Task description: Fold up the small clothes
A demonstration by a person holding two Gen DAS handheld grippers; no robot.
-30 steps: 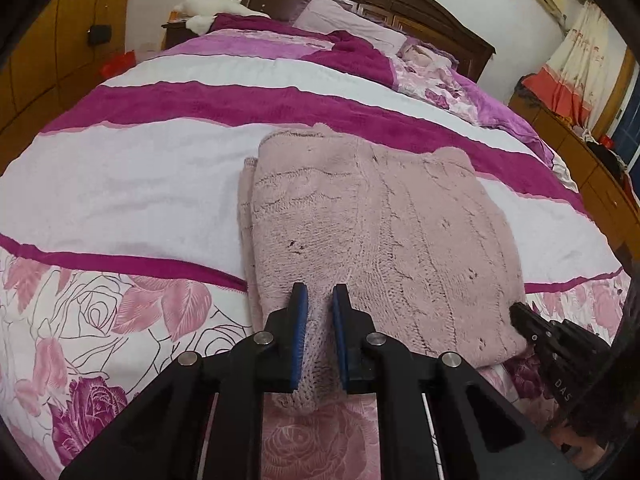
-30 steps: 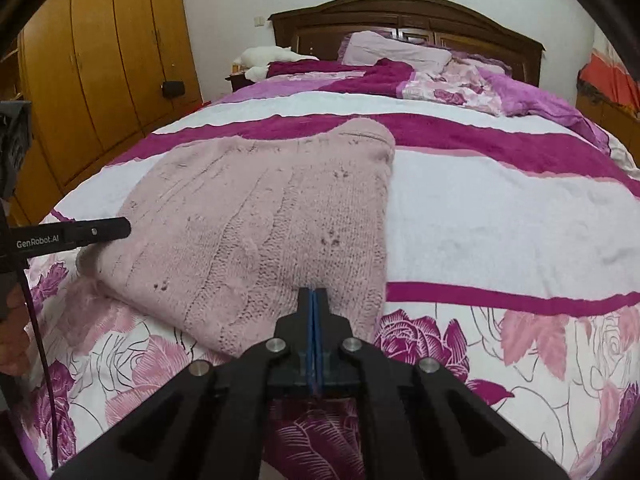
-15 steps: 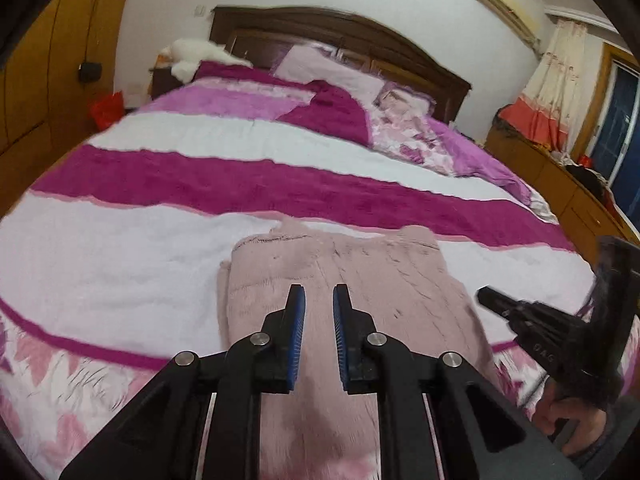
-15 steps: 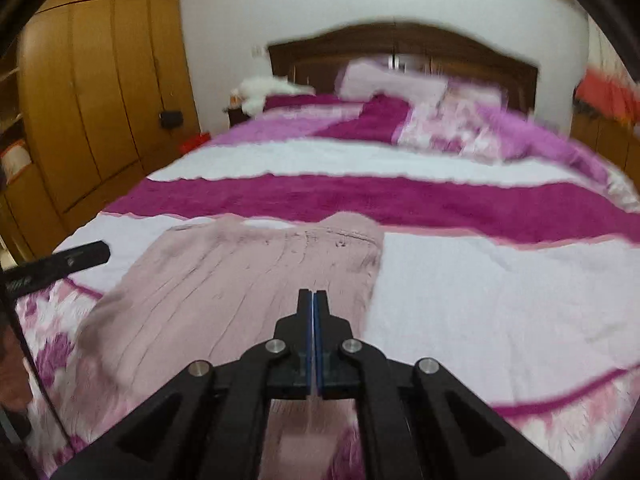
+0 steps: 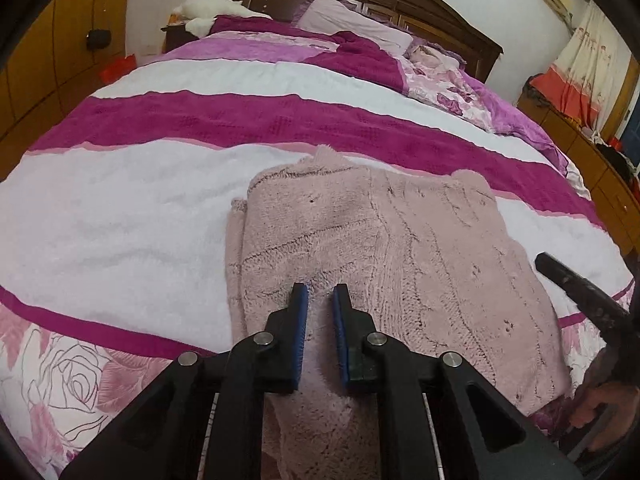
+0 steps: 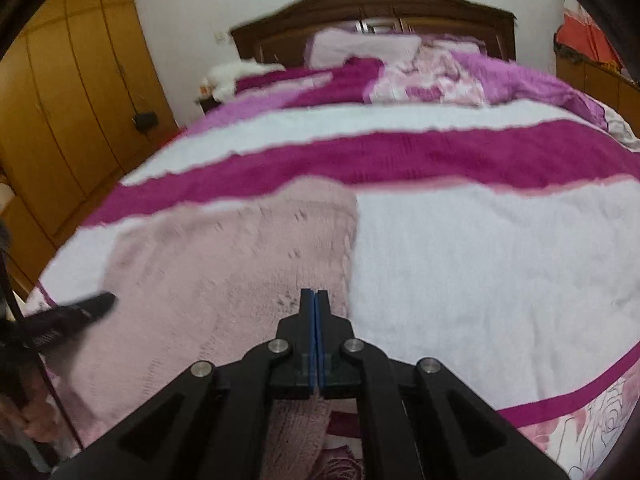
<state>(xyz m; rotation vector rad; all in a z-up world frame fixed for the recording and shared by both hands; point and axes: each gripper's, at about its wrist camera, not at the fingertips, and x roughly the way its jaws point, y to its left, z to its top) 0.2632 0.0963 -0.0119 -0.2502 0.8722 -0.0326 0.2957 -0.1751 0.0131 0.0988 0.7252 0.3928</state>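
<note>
While the pink sweater (image 5: pixel 372 264) lies folded on the striped bed cover (image 5: pixel 120 216), the left gripper (image 5: pixel 320 300) hangs over its near edge with fingers a little apart, holding nothing. From the right view, the right gripper (image 6: pixel 314 304) has its fingers pressed together above the sweater's (image 6: pixel 224 272) right edge.
</note>
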